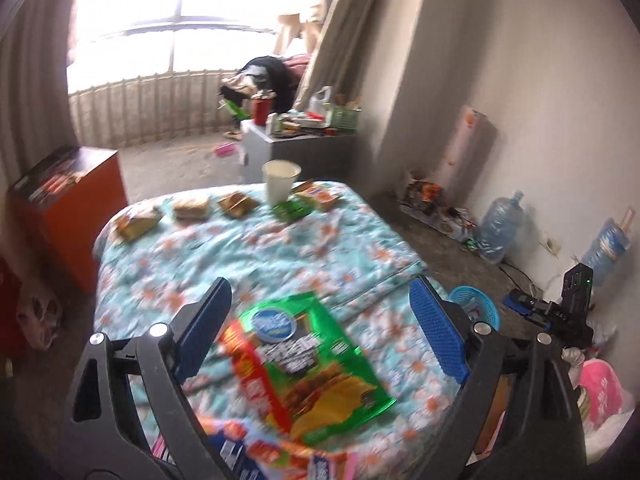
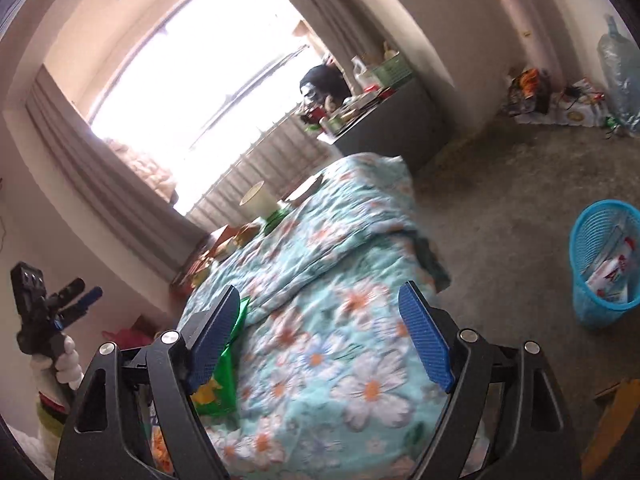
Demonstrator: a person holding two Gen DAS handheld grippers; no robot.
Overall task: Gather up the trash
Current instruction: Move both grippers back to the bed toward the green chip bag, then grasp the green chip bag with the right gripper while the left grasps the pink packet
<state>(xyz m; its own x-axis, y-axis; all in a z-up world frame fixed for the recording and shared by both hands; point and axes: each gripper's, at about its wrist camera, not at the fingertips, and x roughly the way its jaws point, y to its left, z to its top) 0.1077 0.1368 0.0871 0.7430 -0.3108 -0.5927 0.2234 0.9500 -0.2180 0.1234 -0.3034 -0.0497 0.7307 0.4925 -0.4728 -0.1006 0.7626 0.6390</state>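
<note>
trash first: a green and red snack bag lies flat on the flowered bedspread in the lower middle of the left wrist frame, and more wrappers sit in a blurred row along the bed's far edge, beside a white paper cup. another red and blue packet lies at the bottom edge, partly under our left tongs.

our left tongs hang above the green bag, pointing down at a slant toward the bed, their blue pads spread wide with nothing between them. they touch no wrapper.

in the right wrist frame our right tongs are also spread wide and hold nothing; the view is rolled, so the bed runs diagonally toward the upper left. the edge of the green bag shows just behind the left pad, and we cannot tell whether it touches it.

the blue mesh basket stands on the floor at the right of that frame, well apart from the bed, with some packets already inside. in the left wrist frame the same basket peeks out behind the right pad.

at the far left of the right wrist frame we see a hand in a white glove gripping the handle of the other tool; a gloved hand shows likewise at the right of the left wrist frame.
</note>
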